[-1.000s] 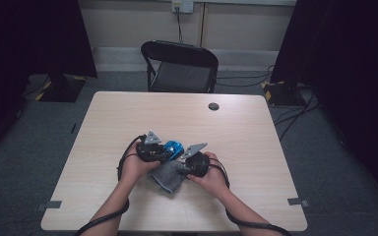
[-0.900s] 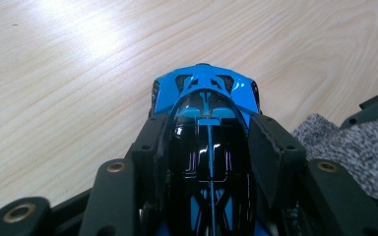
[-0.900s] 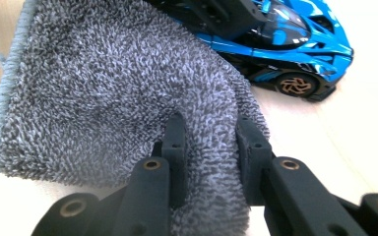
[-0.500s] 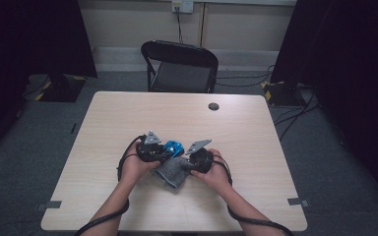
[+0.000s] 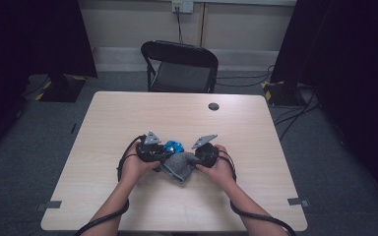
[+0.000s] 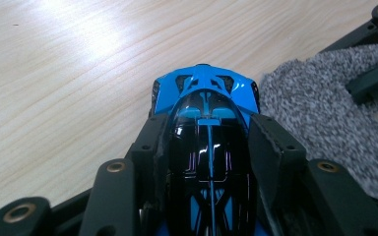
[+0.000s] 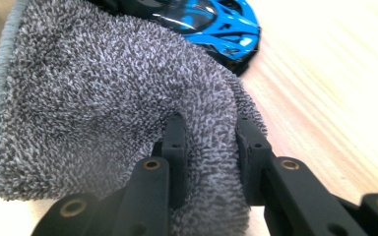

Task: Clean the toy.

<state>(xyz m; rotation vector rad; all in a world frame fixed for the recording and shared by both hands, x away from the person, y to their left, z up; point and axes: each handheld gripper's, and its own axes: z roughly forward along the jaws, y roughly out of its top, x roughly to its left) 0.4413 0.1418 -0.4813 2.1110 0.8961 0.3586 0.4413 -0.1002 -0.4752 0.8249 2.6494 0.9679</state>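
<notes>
Grey terry cloth (image 7: pixel 103 113), pinched in the right gripper (image 7: pixel 207 142), should wipe firmly across the glossy blue-and-black toy car (image 6: pixel 207 132) clamped by the left gripper (image 6: pixel 205 147) near the wooden table's (image 5: pixel 128 113) front edge.

Nothing readable is showing up anywhere here, no labels, brand names, numbers or signs on anything in these shots.

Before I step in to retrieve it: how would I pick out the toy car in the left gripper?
Start at the wooden table and go to its near middle, where the person's two hands meet. The left gripper is clamped on the toy car, beside a grey towel pinched in the right gripper. Glossy bright blue and black, it stands out against the fuzzy cloth.
</notes>
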